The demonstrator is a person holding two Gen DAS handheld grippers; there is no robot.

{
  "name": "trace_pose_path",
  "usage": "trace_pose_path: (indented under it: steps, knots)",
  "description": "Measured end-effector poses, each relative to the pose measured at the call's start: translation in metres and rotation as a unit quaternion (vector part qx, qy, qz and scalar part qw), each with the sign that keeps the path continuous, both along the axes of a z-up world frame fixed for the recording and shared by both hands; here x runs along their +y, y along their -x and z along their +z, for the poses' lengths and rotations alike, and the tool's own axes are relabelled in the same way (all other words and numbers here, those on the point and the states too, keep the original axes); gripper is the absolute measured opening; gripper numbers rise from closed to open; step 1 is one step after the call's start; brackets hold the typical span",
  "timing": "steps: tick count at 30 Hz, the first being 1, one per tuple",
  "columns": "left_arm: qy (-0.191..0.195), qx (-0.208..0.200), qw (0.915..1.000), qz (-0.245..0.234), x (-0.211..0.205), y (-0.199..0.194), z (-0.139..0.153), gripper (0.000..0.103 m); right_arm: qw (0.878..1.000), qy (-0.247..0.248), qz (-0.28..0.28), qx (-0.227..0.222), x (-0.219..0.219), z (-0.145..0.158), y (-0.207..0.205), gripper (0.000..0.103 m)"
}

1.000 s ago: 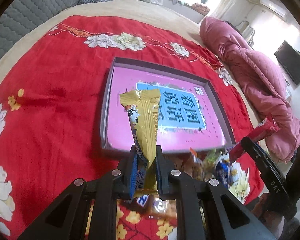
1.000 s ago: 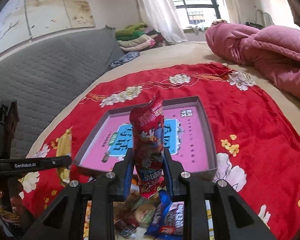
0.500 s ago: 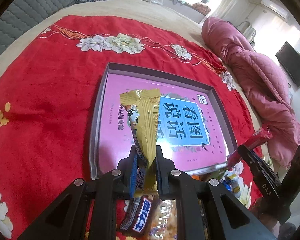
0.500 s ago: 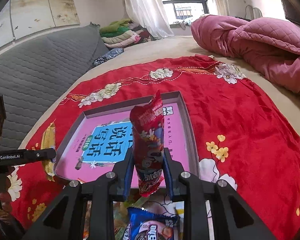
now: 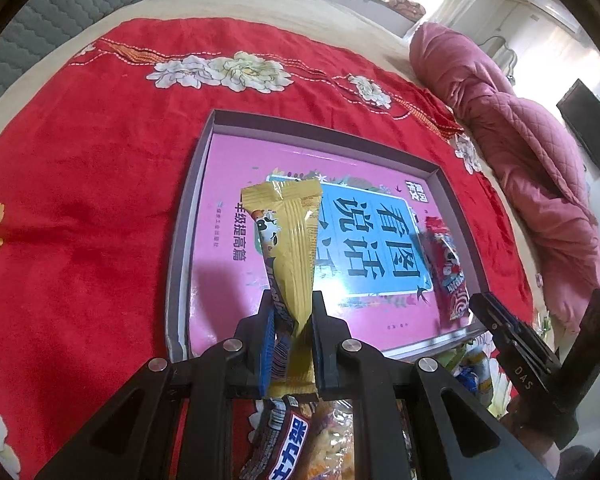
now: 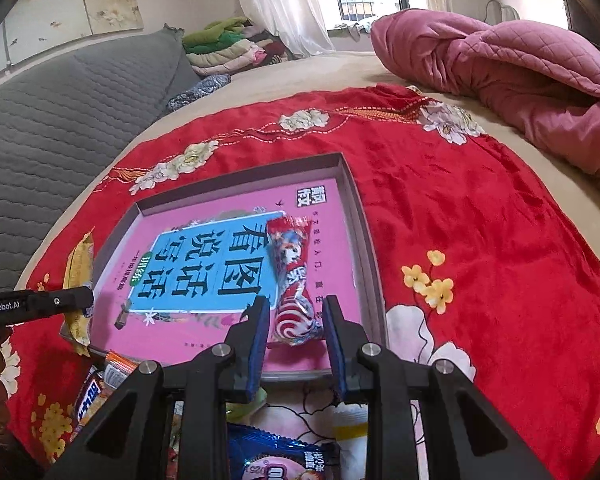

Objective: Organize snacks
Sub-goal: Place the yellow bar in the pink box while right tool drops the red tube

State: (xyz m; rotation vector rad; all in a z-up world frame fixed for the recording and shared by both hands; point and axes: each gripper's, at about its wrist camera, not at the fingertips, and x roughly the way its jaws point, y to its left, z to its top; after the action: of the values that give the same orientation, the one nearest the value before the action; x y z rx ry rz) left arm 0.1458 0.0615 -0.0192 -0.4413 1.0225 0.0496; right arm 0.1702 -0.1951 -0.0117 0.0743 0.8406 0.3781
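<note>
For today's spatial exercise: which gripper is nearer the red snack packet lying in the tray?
Right. The right gripper is open with its fingers either side of the red snack packet; the left gripper, holding the yellow snack packet, is off to its left.

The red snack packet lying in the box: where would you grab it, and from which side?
Grip the red snack packet across its narrow middle, coming straight down from above. It lies flat and lengthwise in the box, so its long sides are free for the open right gripper.

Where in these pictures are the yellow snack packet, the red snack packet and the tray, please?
yellow snack packet (image 5: 296,264): left wrist view, middle of the wrapper above the fingers.
red snack packet (image 6: 294,280): right wrist view, centre of the wrapper lying in the tray.
tray (image 6: 366,264): right wrist view, its right-hand wall.
</note>
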Motion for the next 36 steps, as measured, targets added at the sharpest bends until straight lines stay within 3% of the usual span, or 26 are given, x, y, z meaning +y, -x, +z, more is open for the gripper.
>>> trace_pose_path:
  steps: [28,33,36]
  knots:
    - [-0.001,0.025,0.9996,0.011,0.007,-0.018,-0.022,0.016,1.0,0.004,0.0,0.011,0.0,-0.009,-0.001,0.028]
    - [0.001,0.02,0.9997,0.01,0.007,-0.016,-0.018,0.019,1.0,0.003,0.005,0.011,-0.001,-0.008,0.0,0.028]
    - [0.002,0.014,0.9999,0.008,0.006,-0.015,-0.014,0.027,1.0,0.003,0.005,0.01,0.0,-0.008,0.001,0.028]
